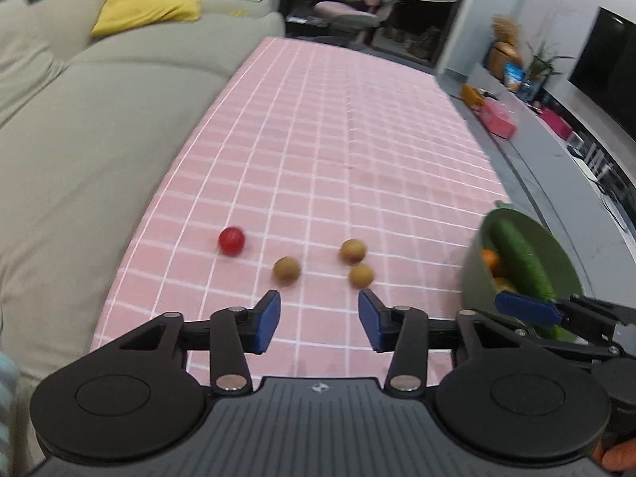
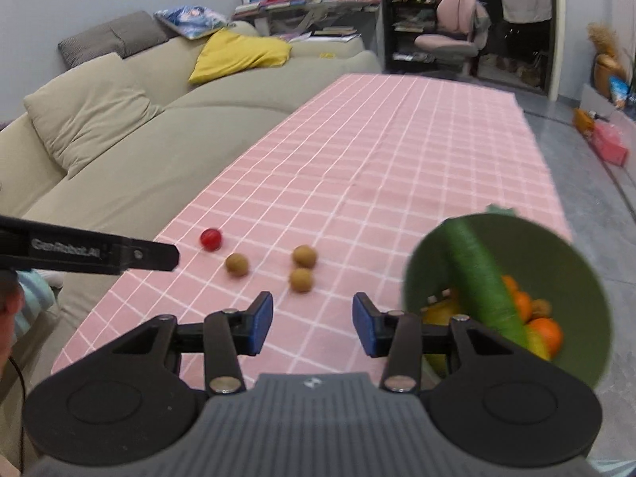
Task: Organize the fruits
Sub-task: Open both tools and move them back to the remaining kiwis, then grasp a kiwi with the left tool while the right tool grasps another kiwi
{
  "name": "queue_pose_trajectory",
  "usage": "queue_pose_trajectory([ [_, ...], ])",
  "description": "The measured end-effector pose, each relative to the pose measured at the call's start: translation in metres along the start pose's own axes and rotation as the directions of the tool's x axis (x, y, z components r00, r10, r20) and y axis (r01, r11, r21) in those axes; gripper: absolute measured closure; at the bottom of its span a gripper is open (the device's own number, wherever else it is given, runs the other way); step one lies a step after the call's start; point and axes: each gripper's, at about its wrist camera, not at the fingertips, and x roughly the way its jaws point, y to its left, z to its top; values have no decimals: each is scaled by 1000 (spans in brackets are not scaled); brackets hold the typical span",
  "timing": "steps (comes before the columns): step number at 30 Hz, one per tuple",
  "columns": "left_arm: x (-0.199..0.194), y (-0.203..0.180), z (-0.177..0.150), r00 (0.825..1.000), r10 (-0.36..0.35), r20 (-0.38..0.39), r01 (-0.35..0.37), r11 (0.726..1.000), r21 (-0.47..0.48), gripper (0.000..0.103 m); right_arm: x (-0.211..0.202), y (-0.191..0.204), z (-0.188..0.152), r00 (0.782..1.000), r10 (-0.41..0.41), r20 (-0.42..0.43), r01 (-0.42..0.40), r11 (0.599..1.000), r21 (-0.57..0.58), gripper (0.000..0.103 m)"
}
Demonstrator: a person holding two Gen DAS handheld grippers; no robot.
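Both grippers hang over the near end of the table (image 2: 397,151), left gripper (image 1: 319,320) and right gripper (image 2: 313,324) each partly open with nothing between the pads. Just past them sit three brown fruits (image 2: 305,256) and a red one (image 2: 210,238) toward the left edge. At the right edge, the green bowl (image 2: 556,254) holds oranges (image 2: 546,332) and a cucumber (image 2: 483,282) whose long axis runs near-right to far-left, tip poking over the far rim.

The green bowl (image 2: 556,246), right of the right tongs (image 2: 313,324), is smeared by motion, and those tongs cover its near rim. A cucumber (image 2: 481,278) hides part of the oranges (image 2: 546,332) beneath it. In the left wrist view the bowl's lower part sits behind the right tongs' blue pad (image 1: 524,308).
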Motion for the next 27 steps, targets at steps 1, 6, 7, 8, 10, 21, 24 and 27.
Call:
queue_pose_trajectory([
  [1, 3, 3, 0, 1000, 5, -1, -5, 1000, -16, 53, 5, 3, 0, 1000, 5, -9, -5, 1000, 1, 62],
  [6, 25, 5, 4, 998, 55, 7, -55, 998, -16, 55, 35, 11, 0, 998, 15, -57, -16, 1000, -19, 65],
  [7, 29, 6, 5, 997, 73, 13, -73, 997, -18, 55, 43, 11, 1, 998, 10, -67, -11, 1000, -15, 65],
  [8, 32, 12, 3, 997, 80, 18, -79, 996, -36, 55, 51, 9, 3, 997, 4, -76, -5, 1000, -10, 65],
  [10, 38, 20, 1, 998, 67, 19, -65, 994, -85, 55, 64, 8, 6, 996, -3, -85, 4, 1000, 7, 65],
  [21, 64, 45, -1, 996, 73, 56, -64, 987, -147, 55, 112, 5, 16, 996, -31, -88, 31, 1000, -2, 65],
  [24, 73, 51, -2, 998, 50, 47, -41, 982, -184, 55, 121, 6, 17, 997, -21, -76, 19, 1000, -25, 65],
  [27, 84, 46, 1, 998, 49, 42, -41, 987, -157, 55, 127, 3, 18, 998, -11, -63, 9, 1000, -23, 65],
])
